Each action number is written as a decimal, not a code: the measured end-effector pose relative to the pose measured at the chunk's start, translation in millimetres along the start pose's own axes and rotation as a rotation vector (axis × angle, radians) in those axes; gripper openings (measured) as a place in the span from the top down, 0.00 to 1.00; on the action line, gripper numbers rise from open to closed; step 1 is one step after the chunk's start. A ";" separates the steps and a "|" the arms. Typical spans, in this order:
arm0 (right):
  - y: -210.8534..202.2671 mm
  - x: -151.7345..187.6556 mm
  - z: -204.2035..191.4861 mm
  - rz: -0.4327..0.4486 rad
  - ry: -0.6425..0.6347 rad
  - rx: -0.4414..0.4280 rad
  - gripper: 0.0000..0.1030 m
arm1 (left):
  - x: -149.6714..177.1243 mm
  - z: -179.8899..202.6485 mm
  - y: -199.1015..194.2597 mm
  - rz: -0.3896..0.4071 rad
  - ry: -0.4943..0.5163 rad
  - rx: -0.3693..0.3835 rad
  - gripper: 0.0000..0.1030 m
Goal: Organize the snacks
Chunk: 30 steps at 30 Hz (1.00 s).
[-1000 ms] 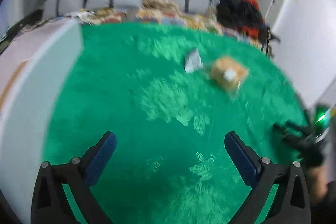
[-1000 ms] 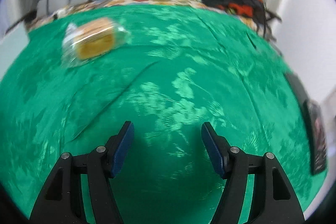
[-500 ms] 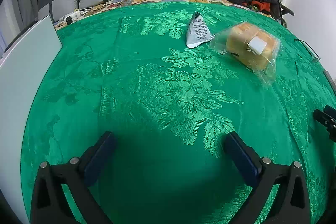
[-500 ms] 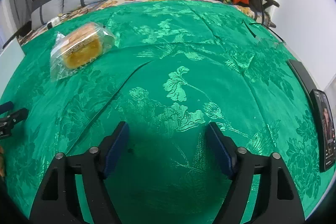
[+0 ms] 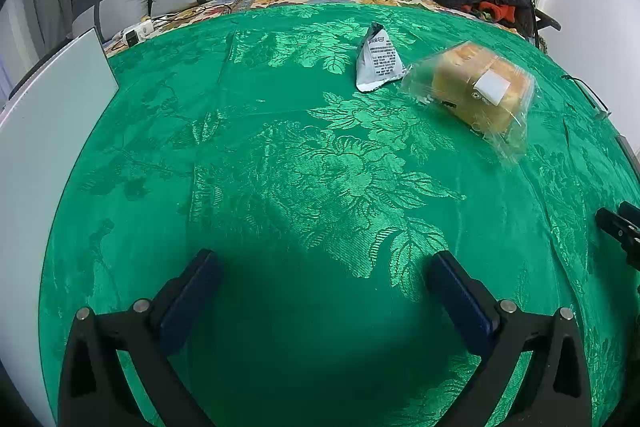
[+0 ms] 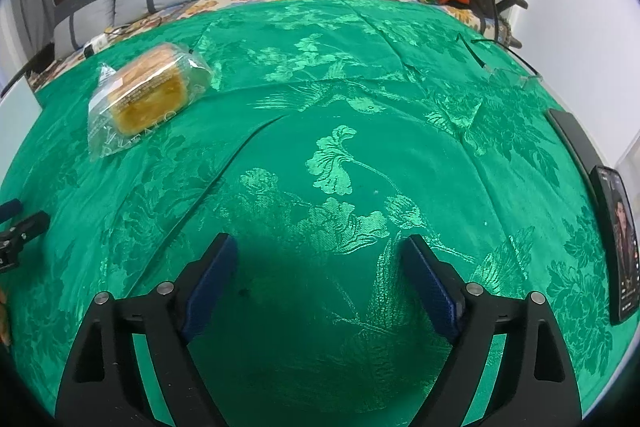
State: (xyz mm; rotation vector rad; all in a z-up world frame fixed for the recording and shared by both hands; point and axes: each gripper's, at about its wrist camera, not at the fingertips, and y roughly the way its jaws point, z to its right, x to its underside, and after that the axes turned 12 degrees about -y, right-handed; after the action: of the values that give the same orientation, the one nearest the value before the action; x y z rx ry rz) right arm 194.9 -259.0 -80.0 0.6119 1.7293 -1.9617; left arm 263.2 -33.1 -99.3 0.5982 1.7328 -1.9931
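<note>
The bagged bread (image 5: 474, 91) and the triangular snack packet (image 5: 377, 60) lay touching on the green table (image 5: 280, 167), well ahead of me. My left hand-held gripper (image 5: 320, 291) and right hand-held gripper (image 6: 318, 277) hung spread and empty; I judged nothing sorted yet.

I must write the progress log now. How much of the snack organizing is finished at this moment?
Nothing looks done yet. The wrapped bread and the triangular snack packet lie loose, close together, on the green cloth. Nothing is in hand: the left gripper and the right gripper are both open and empty, well short of the snacks. Picking up and arranging both snacks is left.
</note>
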 end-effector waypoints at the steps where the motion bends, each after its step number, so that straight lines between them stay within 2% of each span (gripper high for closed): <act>1: 0.2 -0.1 0.1 0.000 0.000 0.000 0.14 | -0.1 0.4 -0.5 0.000 0.000 0.000 0.00; 27: 1.5 -1.0 1.2 0.002 0.002 0.002 0.11 | -0.6 1.1 1.7 -0.001 0.002 0.000 0.00; 30: 1.5 -1.0 1.2 0.003 0.002 0.002 0.11 | -15.8 4.7 10.2 -0.065 0.070 0.044 0.00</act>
State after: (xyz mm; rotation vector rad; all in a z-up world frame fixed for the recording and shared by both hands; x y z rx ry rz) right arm 196.6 -260.3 -80.5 0.6166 1.7268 -1.9618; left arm 281.8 -38.4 -97.8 0.6410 1.7754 -2.0827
